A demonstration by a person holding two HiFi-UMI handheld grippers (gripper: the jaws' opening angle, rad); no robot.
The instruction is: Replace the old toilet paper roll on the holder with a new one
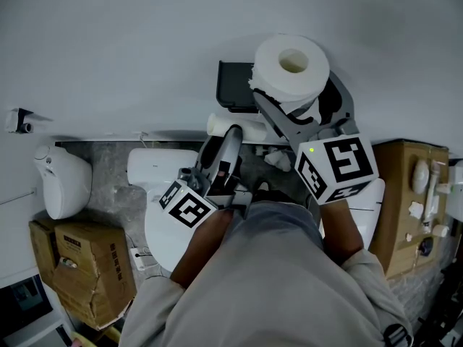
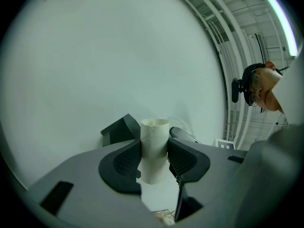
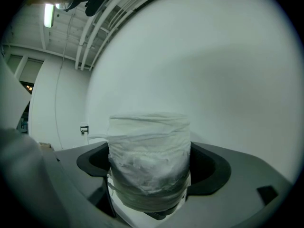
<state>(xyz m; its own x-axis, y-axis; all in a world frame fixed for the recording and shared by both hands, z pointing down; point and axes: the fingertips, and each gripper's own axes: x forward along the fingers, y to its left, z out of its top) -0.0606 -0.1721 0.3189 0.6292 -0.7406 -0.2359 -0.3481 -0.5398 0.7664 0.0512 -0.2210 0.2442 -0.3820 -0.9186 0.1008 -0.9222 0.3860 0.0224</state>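
Observation:
A full white toilet paper roll (image 1: 291, 62) is held up in front of the pale wall, and my right gripper (image 1: 298, 96) is shut on it. In the right gripper view the roll (image 3: 149, 156) fills the gap between the jaws, its outer sheets wrinkled. Lower and to the left, my left gripper (image 1: 231, 134) is shut on the old roll, an empty pale cardboard tube (image 1: 217, 124). In the left gripper view that tube (image 2: 154, 144) stands upright between the ribbed pads (image 2: 126, 161). The black holder (image 1: 235, 85) sits on the wall just behind both, and its corner (image 2: 118, 128) shows behind the left jaw.
A white toilet (image 1: 155, 208) stands below the left gripper. Cardboard boxes (image 1: 87, 270) sit at the lower left, and another box (image 1: 401, 201) with small white items is at the right. A white unit (image 1: 61, 179) hangs on the wall at left. The person's lap fills the bottom.

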